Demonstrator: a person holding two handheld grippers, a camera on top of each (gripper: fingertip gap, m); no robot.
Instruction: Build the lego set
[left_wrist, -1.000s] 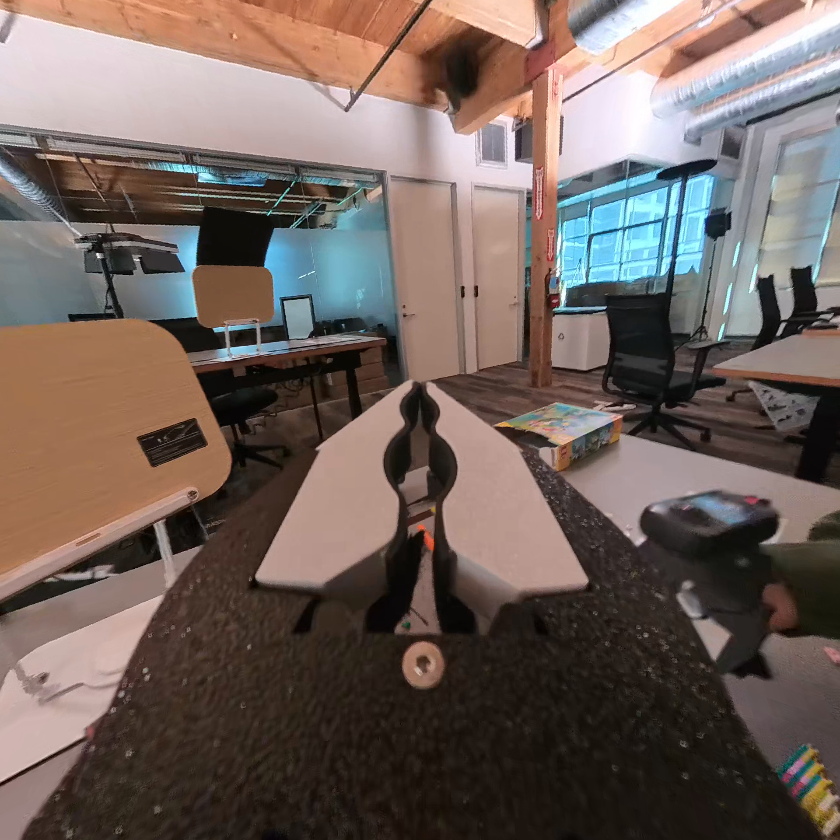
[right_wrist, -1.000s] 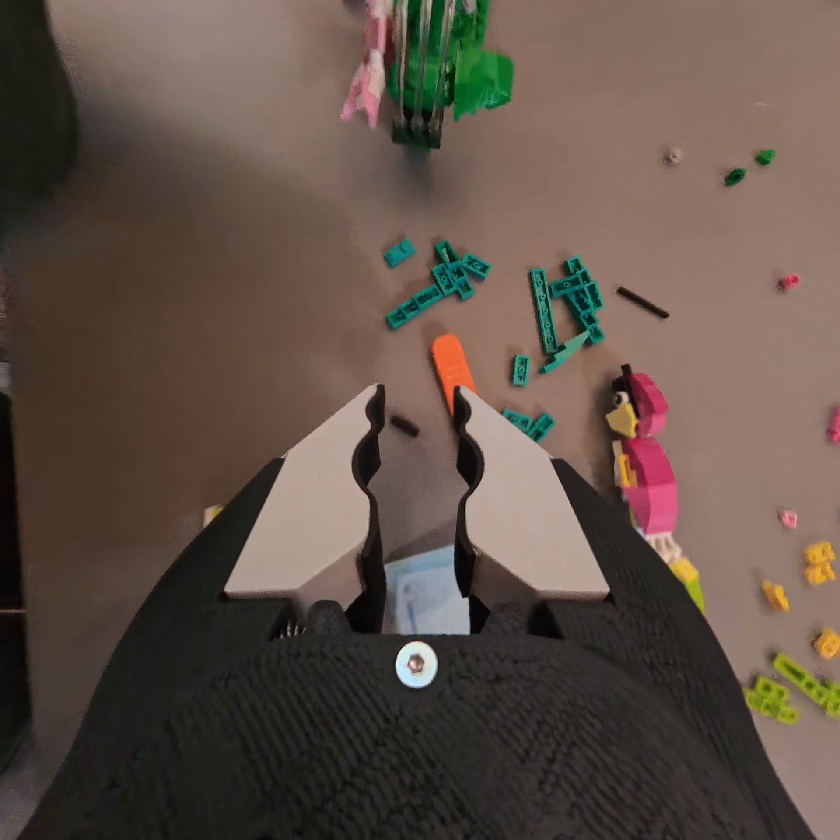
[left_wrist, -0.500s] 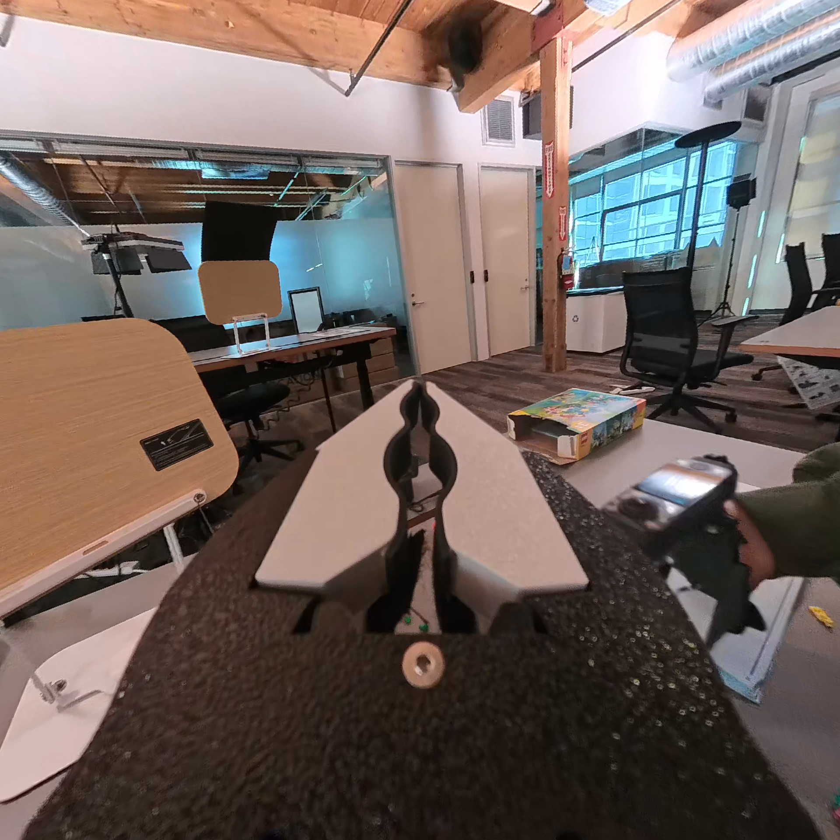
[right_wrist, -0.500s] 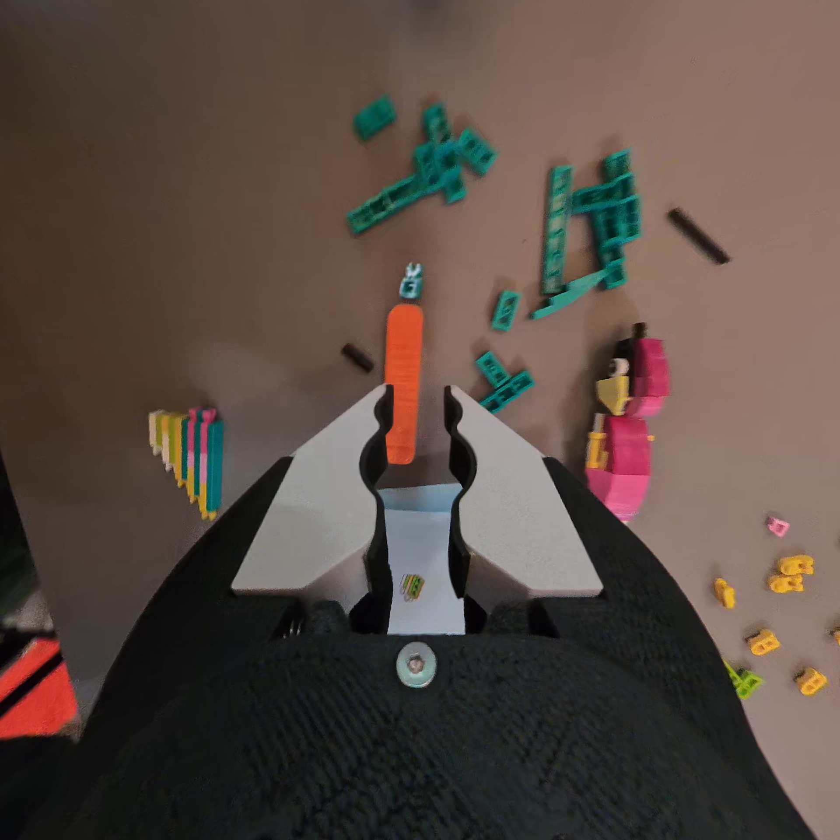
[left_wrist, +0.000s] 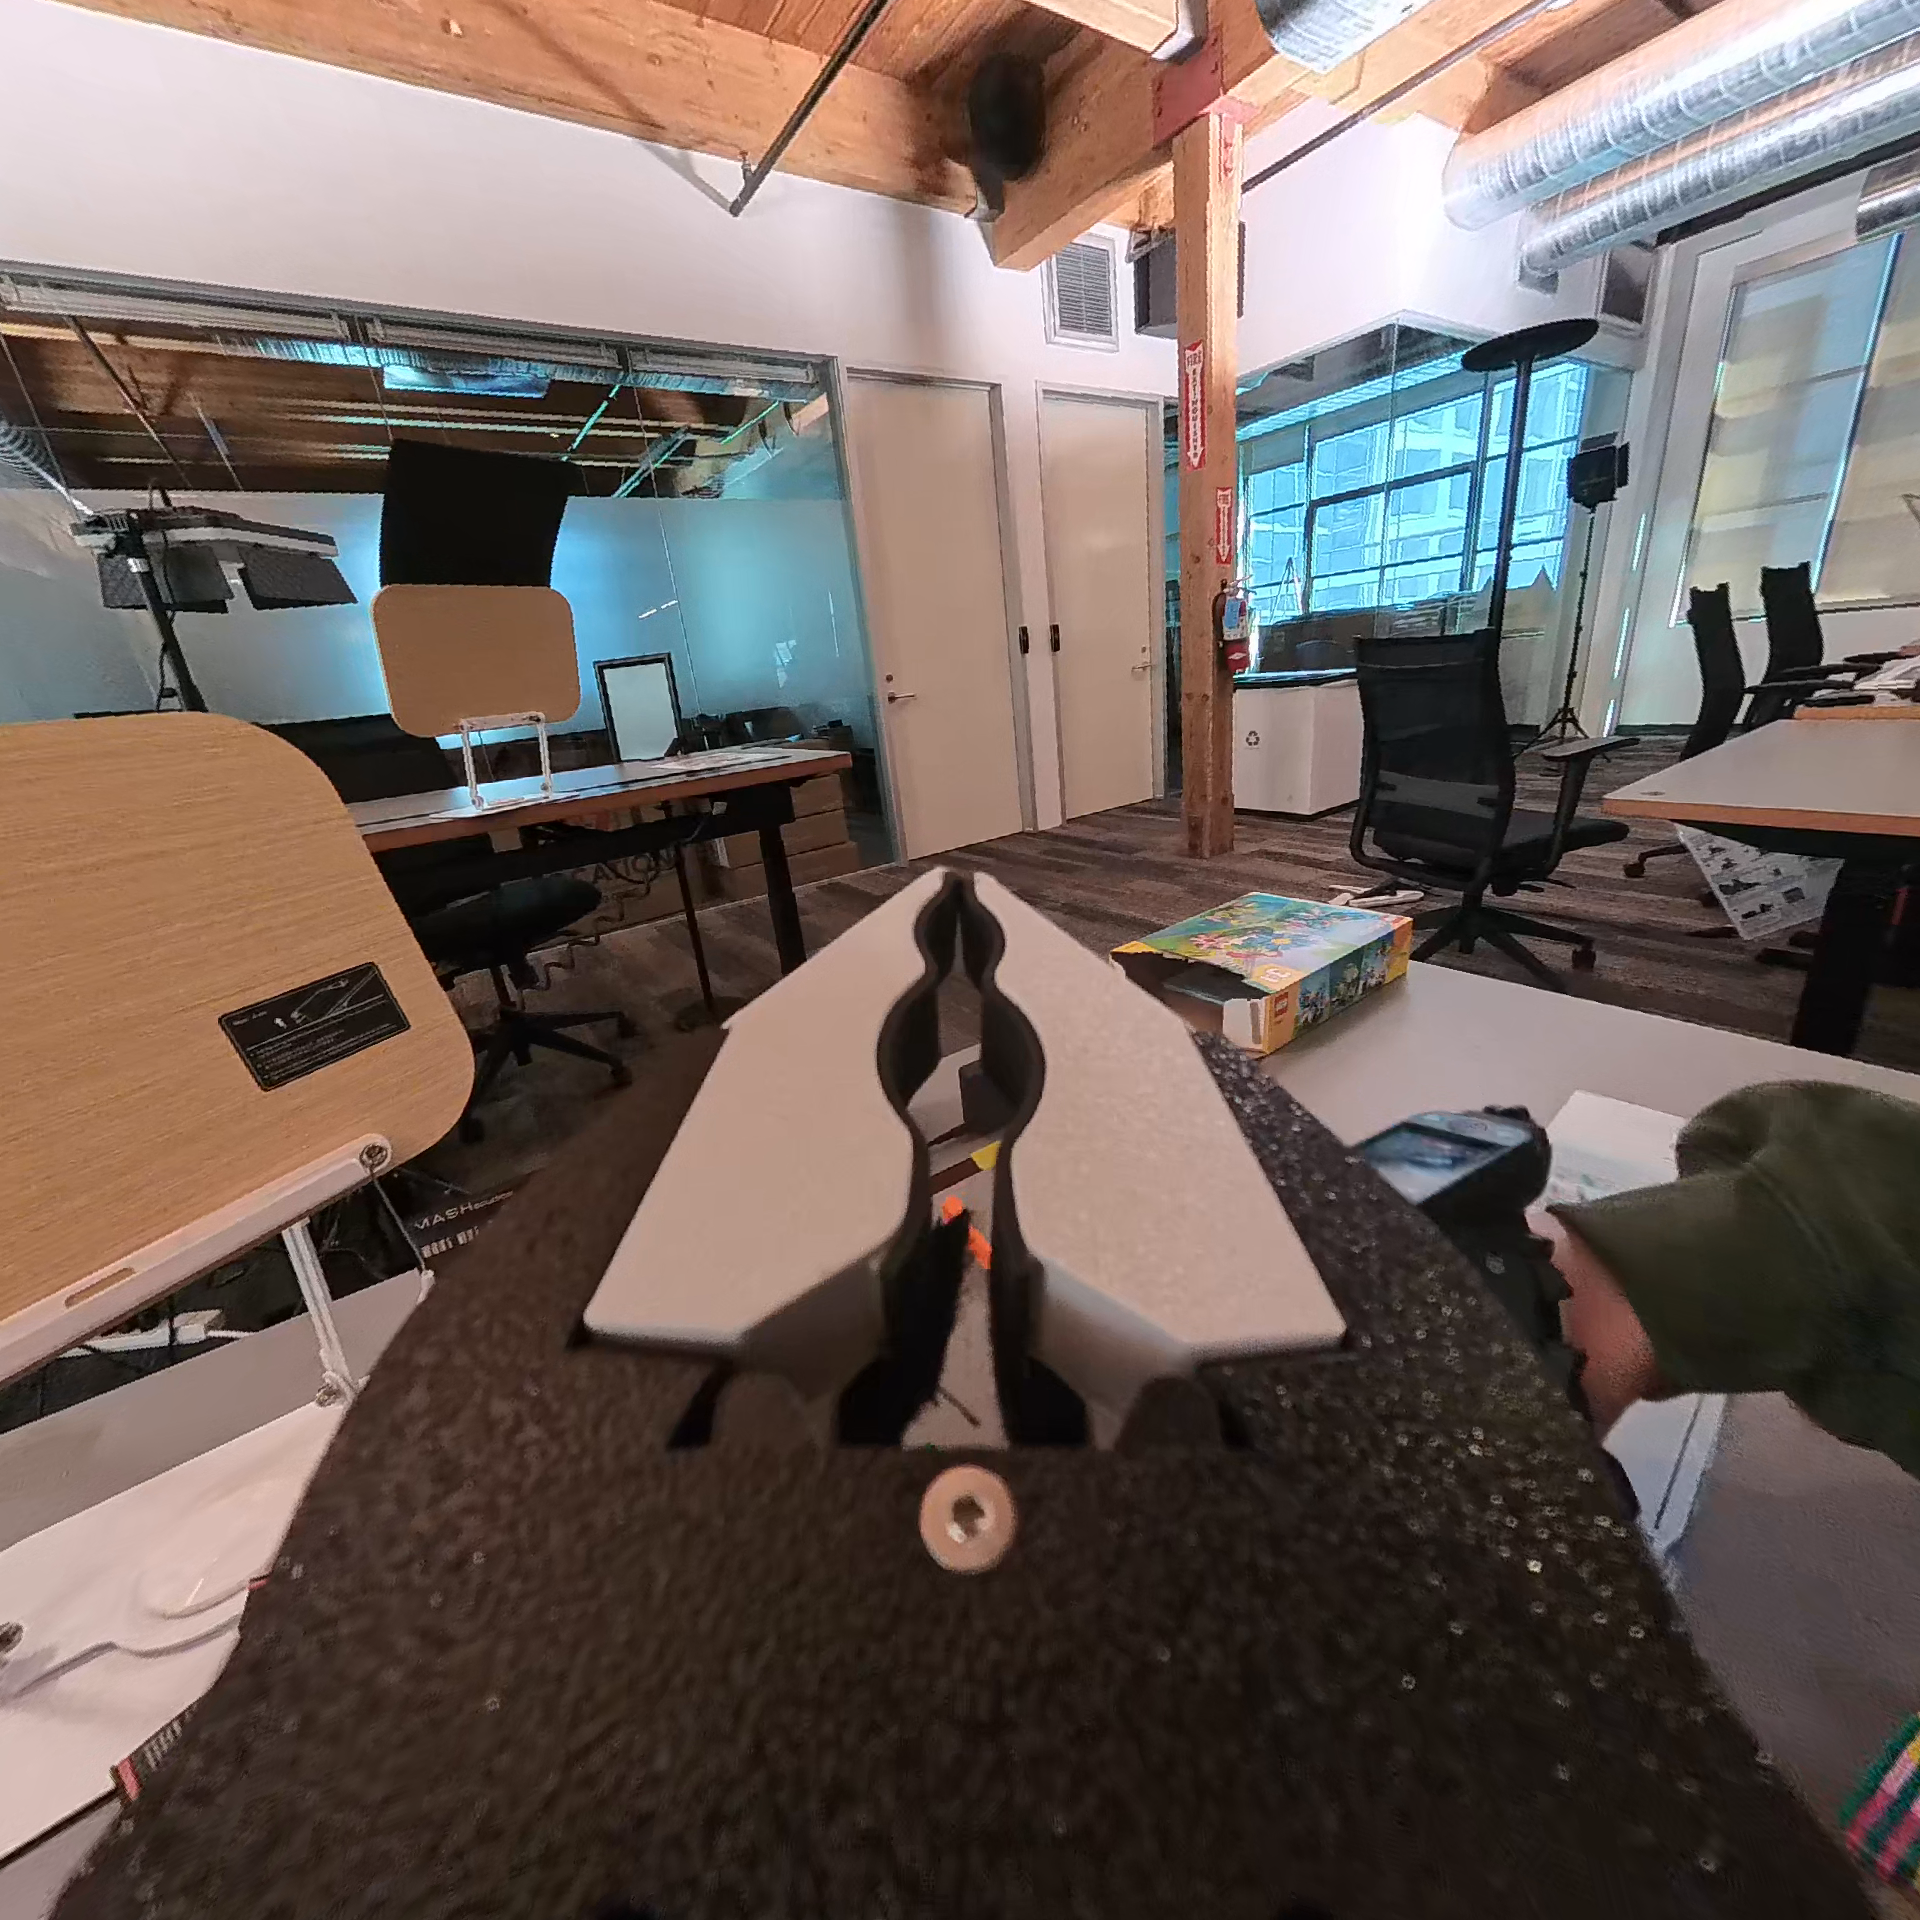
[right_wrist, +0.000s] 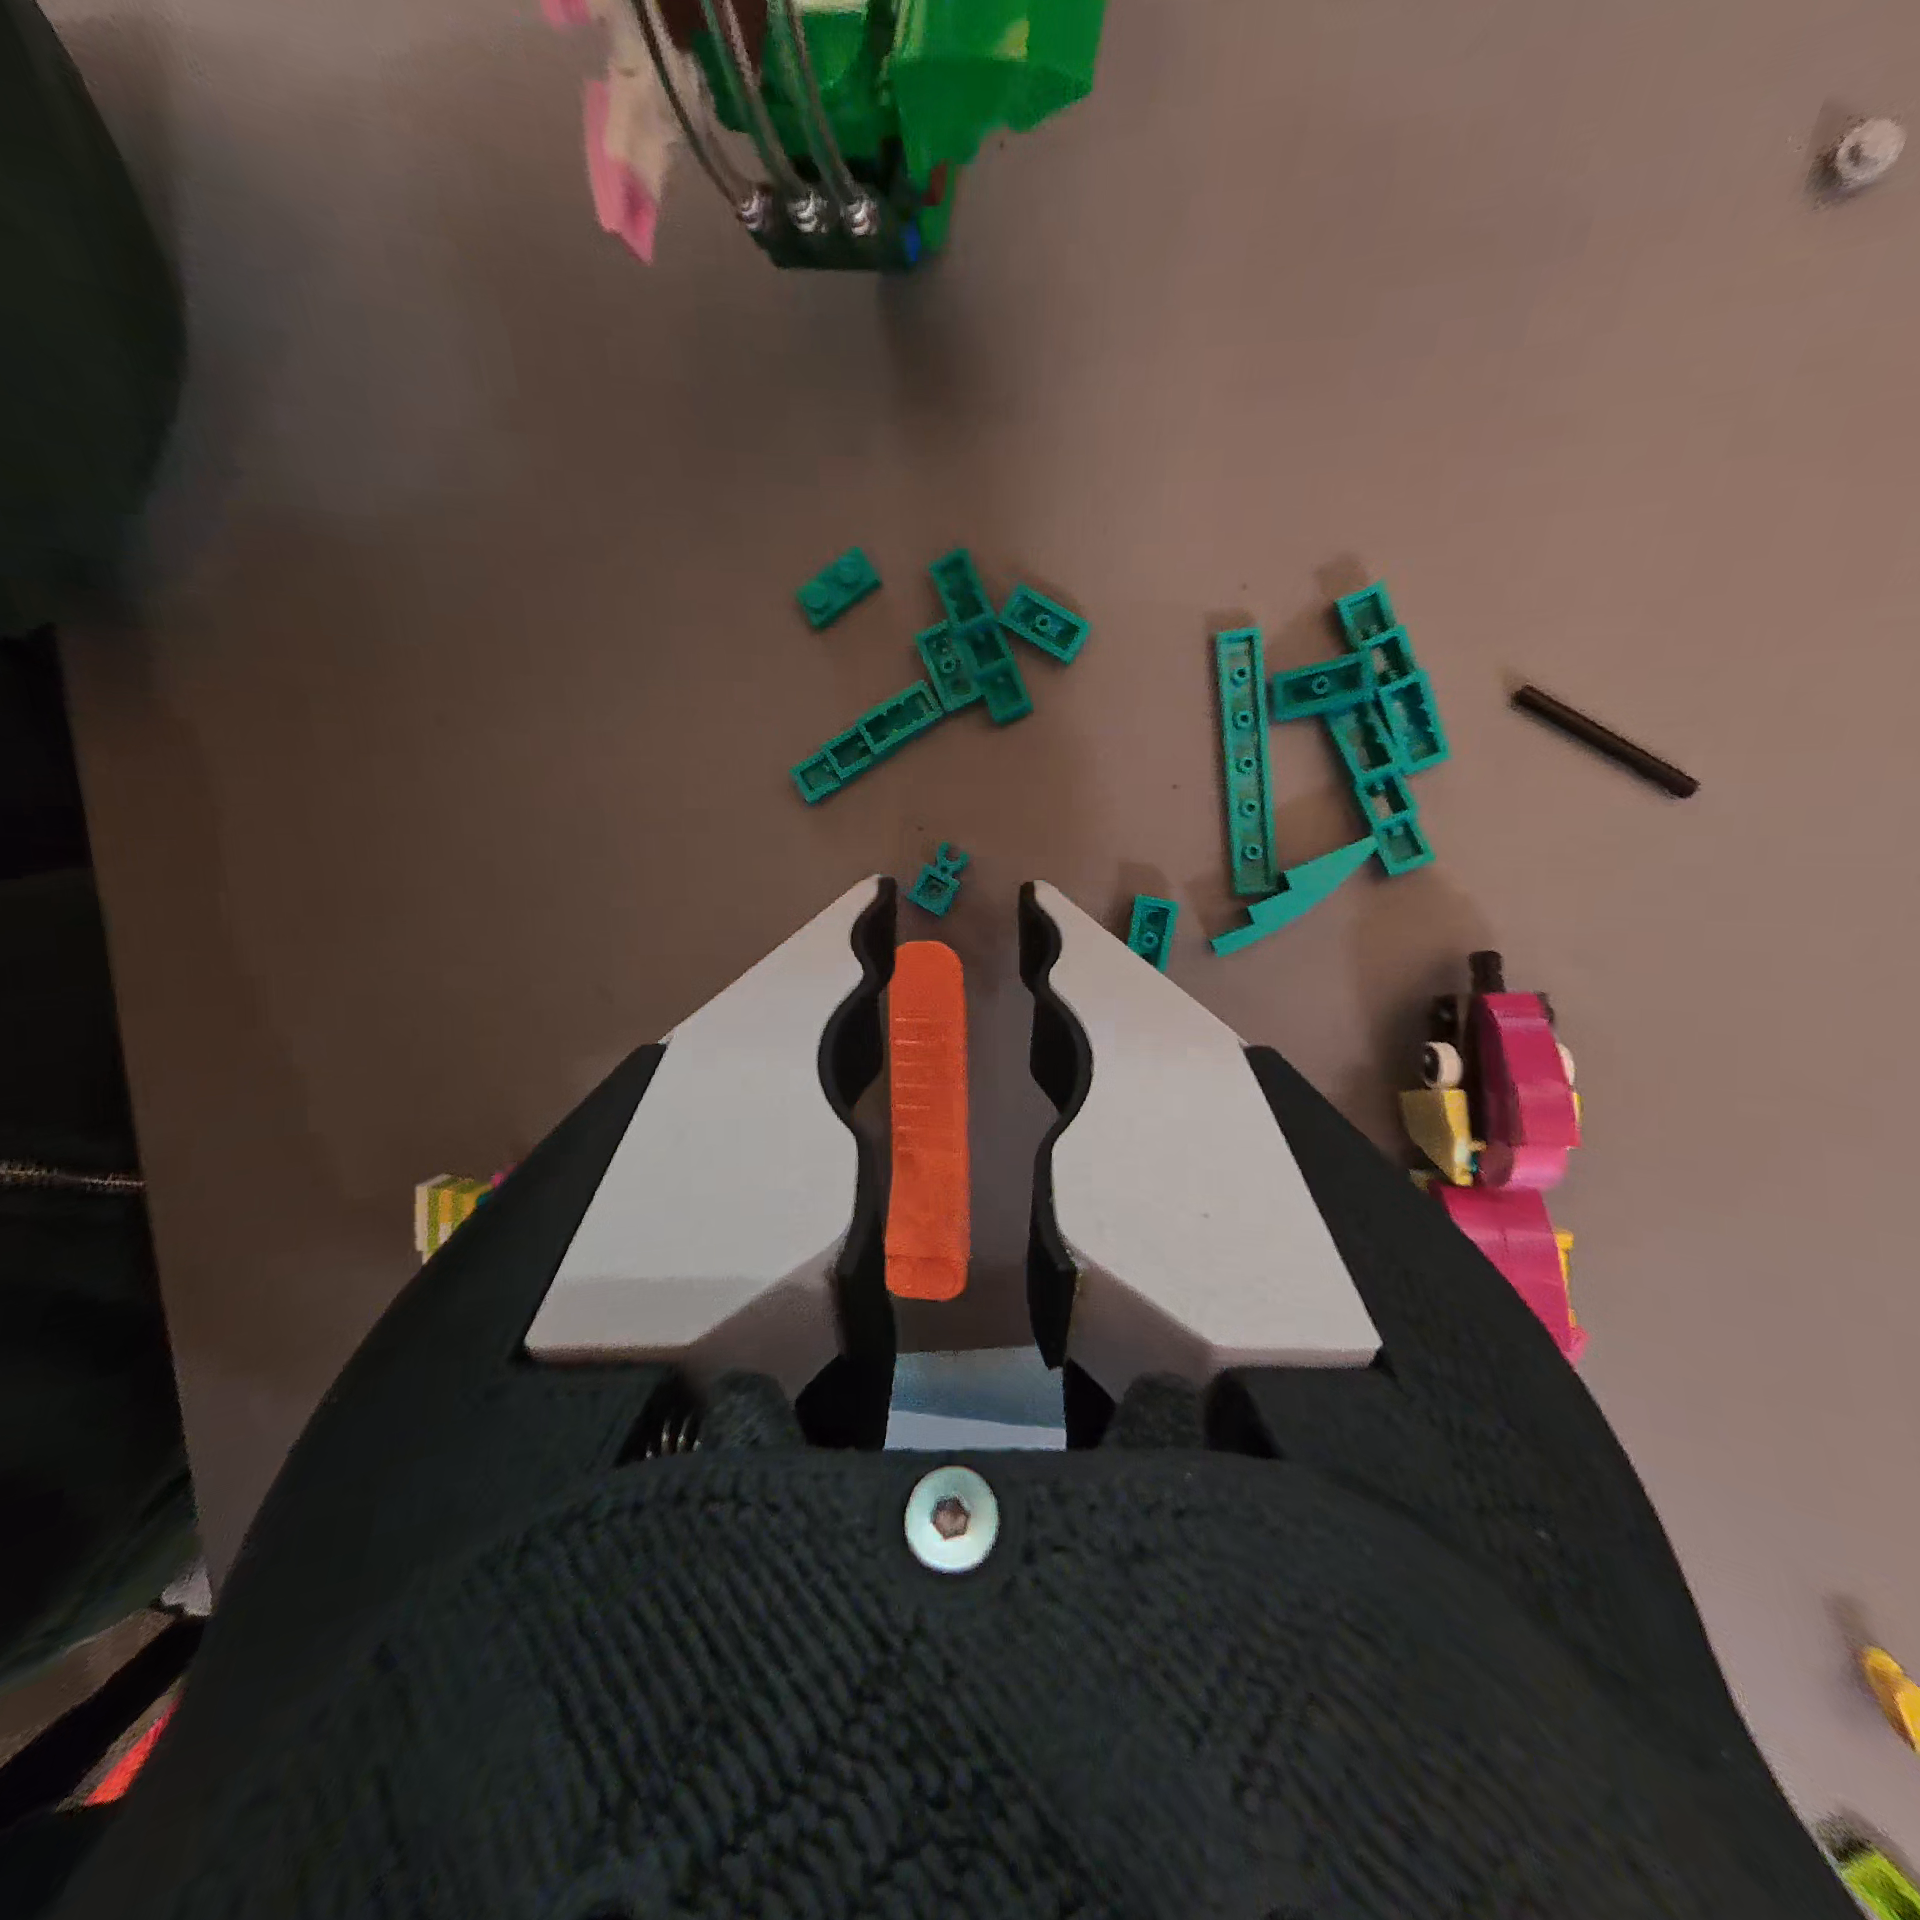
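Straddling: the right gripper (right_wrist: 956, 899) pointed down at the table (right_wrist: 1455, 416), its fingers apart on either side of an orange piece (right_wrist: 925, 1122) that lay flat between them, closer to the left finger; contact could not be told.
Left gripper (left_wrist: 958, 885): fingers together at the tips, nothing seen between them, aimed level across the room.
Teal pieces (right_wrist: 1330, 727): scattered on the table just beyond the right gripper's tips.
Pink bird (right_wrist: 1507, 1132): on the table to the right of the right gripper.
Green model (right_wrist: 883, 125): at the far edge of the right wrist view.
Box (left_wrist: 1262, 966): near the table's far edge.
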